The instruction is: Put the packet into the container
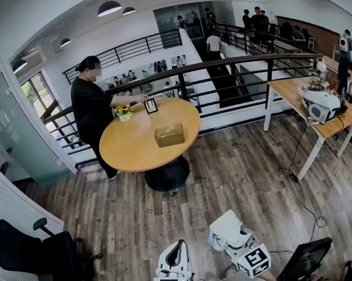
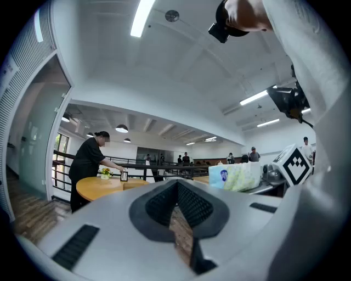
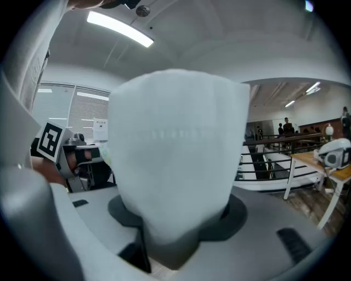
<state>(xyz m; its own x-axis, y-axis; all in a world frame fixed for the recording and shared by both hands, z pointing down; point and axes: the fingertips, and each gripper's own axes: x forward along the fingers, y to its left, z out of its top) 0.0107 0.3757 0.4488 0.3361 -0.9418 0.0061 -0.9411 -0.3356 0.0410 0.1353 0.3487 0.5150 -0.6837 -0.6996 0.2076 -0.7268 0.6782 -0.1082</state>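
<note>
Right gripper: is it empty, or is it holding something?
Holding: its jaws press both sides of the white packet standing between them.

The blurred packet (image 3: 175,153) hides the tips of your right tongs (image 3: 181,230); the far container (image 1: 169,135) is too small to judge.

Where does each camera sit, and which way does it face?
Head view: on the person's head, looking forward and down over the wooden floor to the round table; the left gripper and right gripper show at the bottom edge.
Left gripper view: on the left gripper, facing that table along its own empty jaws.
Right gripper view: on the right gripper; the white packet clamped in its jaws fills the middle.
Shared: head and left gripper views both show the table and the person in black.
</note>
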